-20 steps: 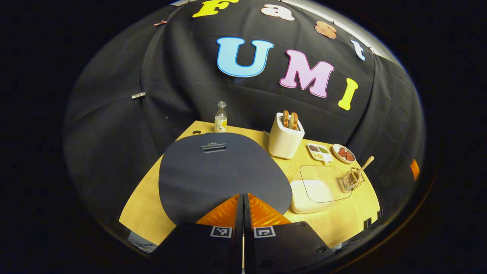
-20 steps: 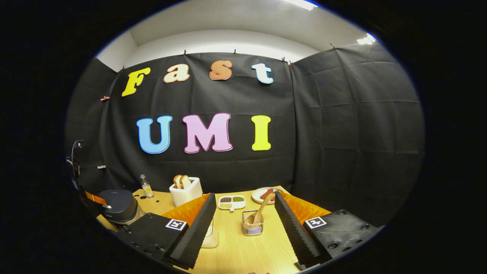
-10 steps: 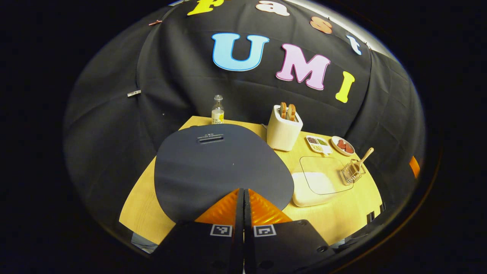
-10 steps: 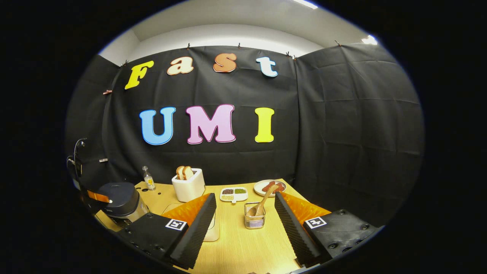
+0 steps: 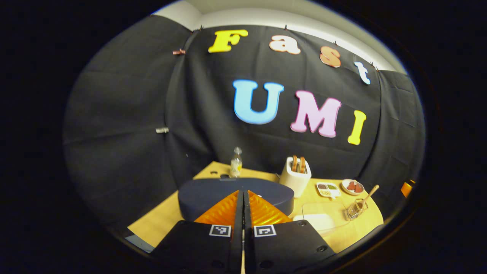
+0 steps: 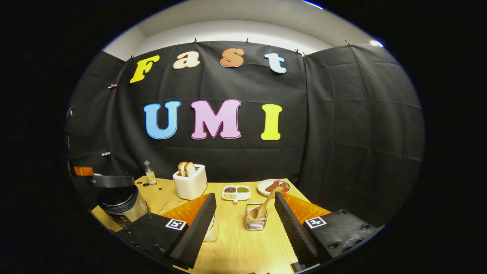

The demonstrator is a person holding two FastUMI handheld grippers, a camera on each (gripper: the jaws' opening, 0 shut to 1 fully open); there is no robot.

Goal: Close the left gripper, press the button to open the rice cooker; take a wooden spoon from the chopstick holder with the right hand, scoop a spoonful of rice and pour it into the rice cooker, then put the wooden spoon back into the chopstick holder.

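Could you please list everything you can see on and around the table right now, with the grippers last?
table: one, light wood, under everything.
rice cooker: one, dark with silver body, lid lifted, table's left end in the right gripper view.
bottle: one, clear with yellow label, back left.
toaster: one, white, two bread slices in it, back centre.
divided dish: one, white, dark, green and pale fillings, right of the toaster.
plate: one, white, red pieces on it, back right.
chopstick holder: one, wire, centre.
wooden spoon: one, leaning in the holder.
rice container: one, white, clear lid, front.
left gripper: orange fingers together, by the cooker lid.
right gripper: fingers apart, either side of the holder.
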